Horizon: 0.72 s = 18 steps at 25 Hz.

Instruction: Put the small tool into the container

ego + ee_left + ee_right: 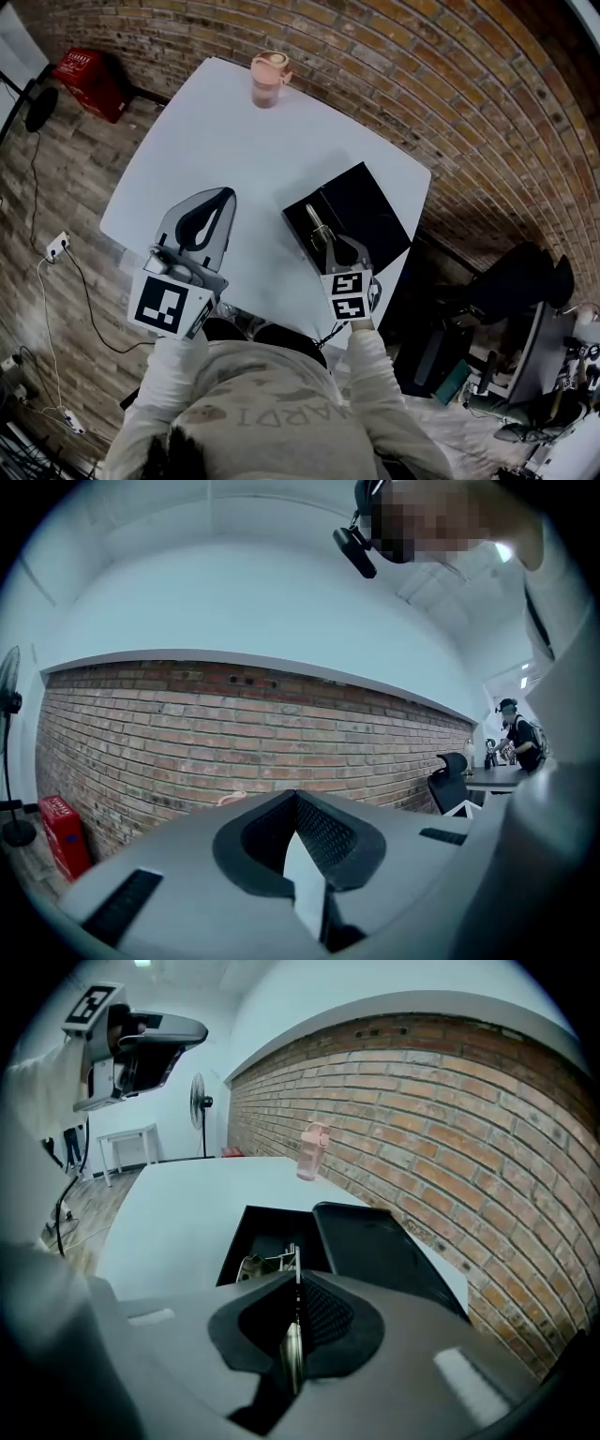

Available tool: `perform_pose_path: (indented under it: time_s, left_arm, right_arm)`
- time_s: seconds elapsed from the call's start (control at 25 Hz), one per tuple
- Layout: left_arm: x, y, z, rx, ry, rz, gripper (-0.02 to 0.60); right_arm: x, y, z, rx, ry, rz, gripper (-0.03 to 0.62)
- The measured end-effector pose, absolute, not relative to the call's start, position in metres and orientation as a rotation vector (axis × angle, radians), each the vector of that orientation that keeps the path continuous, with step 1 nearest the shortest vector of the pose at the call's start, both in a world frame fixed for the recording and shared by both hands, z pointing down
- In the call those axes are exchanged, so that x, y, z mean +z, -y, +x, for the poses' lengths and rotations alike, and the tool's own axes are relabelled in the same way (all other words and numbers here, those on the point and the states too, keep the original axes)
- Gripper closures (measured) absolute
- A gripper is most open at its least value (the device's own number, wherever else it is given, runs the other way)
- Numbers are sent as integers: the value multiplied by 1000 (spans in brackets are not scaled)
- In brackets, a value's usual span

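A black box (302, 218) lies open near the right edge of the white table (225, 141), its lid (367, 208) folded out to the right. My right gripper (328, 246) hovers over the box, shut on a thin, flat metal tool (316, 225). In the right gripper view the tool (292, 1340) stands edge-on between the jaws of that gripper (296, 1277), its tip poking out over the box tray (267, 1227). A shiny metal part (255, 1265) shows in the tray beside it. My left gripper (223, 195) is held up off the table at the left, shut and empty.
A pink bottle (268, 79) stands at the table's far edge. On the floor are a red crate (90, 81), a power strip (57, 246) and cables. A dark office chair (521, 274) is at the right, a brick wall (450, 1129) close beyond the box.
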State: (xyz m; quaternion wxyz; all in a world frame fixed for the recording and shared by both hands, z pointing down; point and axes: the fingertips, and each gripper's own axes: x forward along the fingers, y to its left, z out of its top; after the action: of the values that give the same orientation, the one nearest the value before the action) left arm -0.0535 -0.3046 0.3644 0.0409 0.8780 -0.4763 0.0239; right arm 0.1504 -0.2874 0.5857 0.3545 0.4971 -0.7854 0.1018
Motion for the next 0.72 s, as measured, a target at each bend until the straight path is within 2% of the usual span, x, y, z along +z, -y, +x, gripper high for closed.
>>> perform_pose_path:
  time_s: [0.72]
  left_arm:
    - [364, 295, -59, 83, 1509, 2669, 577]
  right_arm:
    - [594, 285, 136, 173, 1988, 1178, 569]
